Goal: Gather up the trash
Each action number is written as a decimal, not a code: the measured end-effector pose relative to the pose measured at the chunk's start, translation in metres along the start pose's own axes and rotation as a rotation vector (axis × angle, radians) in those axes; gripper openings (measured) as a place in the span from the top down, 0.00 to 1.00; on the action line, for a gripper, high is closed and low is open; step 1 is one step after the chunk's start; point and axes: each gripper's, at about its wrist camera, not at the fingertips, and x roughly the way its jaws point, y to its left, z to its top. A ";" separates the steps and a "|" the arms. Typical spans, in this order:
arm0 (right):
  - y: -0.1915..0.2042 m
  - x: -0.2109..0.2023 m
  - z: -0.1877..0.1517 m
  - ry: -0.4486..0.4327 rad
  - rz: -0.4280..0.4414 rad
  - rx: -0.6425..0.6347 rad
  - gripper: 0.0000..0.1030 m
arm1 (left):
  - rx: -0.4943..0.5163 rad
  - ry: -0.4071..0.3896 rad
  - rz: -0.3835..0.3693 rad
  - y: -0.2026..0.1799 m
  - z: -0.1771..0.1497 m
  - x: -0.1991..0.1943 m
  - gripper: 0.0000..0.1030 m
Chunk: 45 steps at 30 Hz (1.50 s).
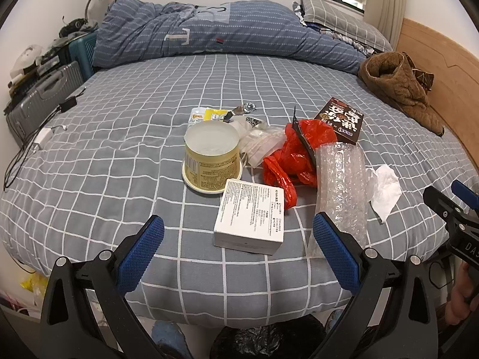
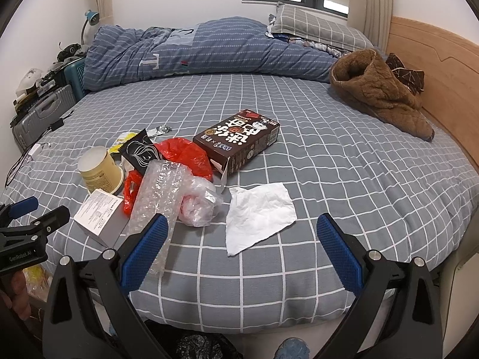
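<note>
Trash lies on the checked bed sheet (image 1: 119, 155): a white box (image 1: 250, 215), an upturned yellow cup (image 1: 211, 155), a red plastic bag (image 1: 293, 152), bubble wrap (image 1: 342, 185), a brown snack box (image 2: 239, 142), a white tissue (image 2: 259, 214) and a clear bag (image 2: 199, 206). My left gripper (image 1: 238, 234) is open and empty, just short of the white box at the bed's near edge. My right gripper (image 2: 242, 233) is open and empty, its fingers either side of the tissue's near end.
A black-lined bin (image 1: 269, 341) stands on the floor below the bed edge. A folded blue duvet (image 1: 209, 33) and pillow (image 2: 314, 24) lie at the far side, a brown garment (image 2: 377, 89) by the wooden headboard (image 2: 434, 68). Suitcases (image 1: 39, 95) and cables (image 1: 45, 134) are at left.
</note>
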 end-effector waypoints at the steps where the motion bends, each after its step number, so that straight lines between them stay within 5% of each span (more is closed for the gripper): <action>1: 0.000 0.000 0.000 -0.001 0.000 0.000 0.07 | 0.000 0.000 0.001 0.000 0.000 0.000 0.06; 16: -0.006 0.011 -0.001 0.017 -0.021 -0.017 0.07 | 0.018 0.030 -0.001 -0.003 -0.005 0.017 0.06; 32: -0.017 0.105 -0.013 0.147 -0.030 -0.073 0.09 | 0.037 0.139 0.009 -0.005 -0.010 0.086 0.06; 39: -0.018 0.125 -0.012 0.174 0.001 -0.059 0.20 | 0.029 0.168 -0.008 -0.002 -0.010 0.107 0.06; 45: -0.021 0.138 -0.009 0.213 0.004 -0.045 0.45 | 0.023 0.157 -0.023 -0.004 -0.010 0.111 0.14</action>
